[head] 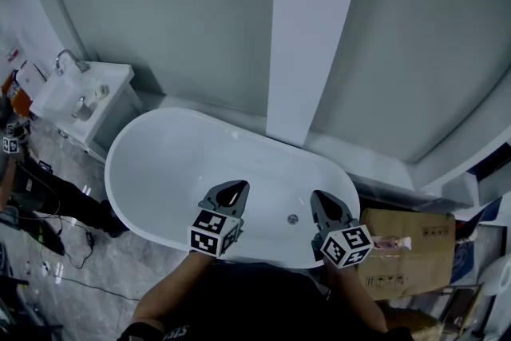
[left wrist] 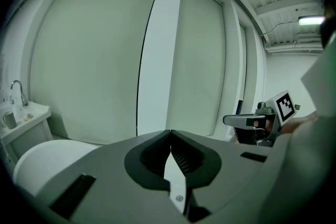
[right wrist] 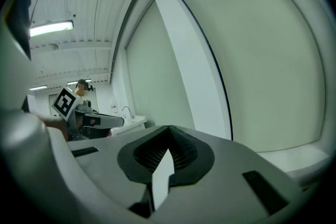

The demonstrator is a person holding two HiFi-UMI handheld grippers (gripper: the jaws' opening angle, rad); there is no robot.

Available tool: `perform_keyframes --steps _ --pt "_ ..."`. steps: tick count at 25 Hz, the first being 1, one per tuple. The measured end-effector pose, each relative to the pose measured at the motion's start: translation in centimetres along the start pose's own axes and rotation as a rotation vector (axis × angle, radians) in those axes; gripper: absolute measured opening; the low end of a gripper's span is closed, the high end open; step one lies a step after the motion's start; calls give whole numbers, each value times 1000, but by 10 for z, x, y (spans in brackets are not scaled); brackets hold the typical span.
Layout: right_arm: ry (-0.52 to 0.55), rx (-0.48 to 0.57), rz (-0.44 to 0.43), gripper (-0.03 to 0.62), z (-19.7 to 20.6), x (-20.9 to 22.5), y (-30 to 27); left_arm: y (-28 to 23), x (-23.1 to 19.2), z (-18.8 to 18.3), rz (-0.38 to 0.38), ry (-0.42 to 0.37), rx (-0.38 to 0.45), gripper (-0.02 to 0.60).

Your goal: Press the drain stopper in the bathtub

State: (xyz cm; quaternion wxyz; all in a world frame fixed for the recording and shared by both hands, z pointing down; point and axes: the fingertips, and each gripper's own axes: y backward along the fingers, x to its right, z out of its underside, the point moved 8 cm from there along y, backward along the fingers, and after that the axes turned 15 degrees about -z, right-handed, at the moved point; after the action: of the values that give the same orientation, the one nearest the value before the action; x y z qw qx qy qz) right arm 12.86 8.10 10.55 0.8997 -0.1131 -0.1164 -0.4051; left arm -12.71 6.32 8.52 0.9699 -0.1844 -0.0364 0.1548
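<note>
In the head view a white oval bathtub [head: 160, 164] lies below me, with the small round metal drain stopper [head: 292, 219] on its floor near the near rim. My left gripper [head: 238, 186] hovers over the near rim, left of the stopper, jaws shut with nothing in them. At the stopper's right, my right gripper [head: 317, 197] is likewise shut and empty. Both are held level above the tub, clear of the stopper. The left gripper view shows its own shut left gripper [left wrist: 170, 132] and the right gripper [left wrist: 252, 121] off to the side. In the right gripper view, the shut right gripper [right wrist: 168, 127] faces the wall.
A white vanity with a sink and tap [head: 84, 96] stands beyond the tub's left end. A cardboard box [head: 407, 247] sits on the floor at the right. Cables [head: 56, 227] trail over the tiled floor at the left. A white pillar [head: 311, 36] rises behind the tub.
</note>
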Motion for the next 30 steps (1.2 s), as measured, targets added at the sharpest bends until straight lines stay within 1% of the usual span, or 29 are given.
perform_keyframes --steps 4,8,10,12,15,16,18,20,22,24,28,30 --pt "35 31 -11 12 -22 -20 -34 6 -36 -32 9 -19 71 14" --pt "120 24 -74 12 -38 -46 -73 16 -74 -56 -8 -10 113 14" --pt "144 28 -95 12 -49 -54 -91 22 -91 -66 -19 -8 135 14" --pt "165 59 -103 12 -63 -59 -106 28 -105 -75 -13 -28 157 14" --pt "153 151 -91 12 -88 -69 -119 32 -125 -85 -15 -82 184 14" --pt "153 167 -95 12 -94 -73 -122 32 -133 -86 -22 -77 193 14" --pt "190 159 -101 12 -101 -81 -125 33 -145 -86 -35 -42 206 14" --pt "234 136 -90 12 -101 -83 -125 32 -153 -82 -56 -9 220 14" --pt "242 124 -79 12 -97 -82 -124 31 -158 -78 -81 15 240 14" --pt "224 117 -77 12 -90 -83 -123 33 -161 -76 -93 28 251 14" --pt "186 91 -78 12 -71 -94 -120 37 -164 -75 -84 35 247 14" --pt "168 76 -76 12 -63 -92 -120 34 -162 -74 -84 35 245 14"
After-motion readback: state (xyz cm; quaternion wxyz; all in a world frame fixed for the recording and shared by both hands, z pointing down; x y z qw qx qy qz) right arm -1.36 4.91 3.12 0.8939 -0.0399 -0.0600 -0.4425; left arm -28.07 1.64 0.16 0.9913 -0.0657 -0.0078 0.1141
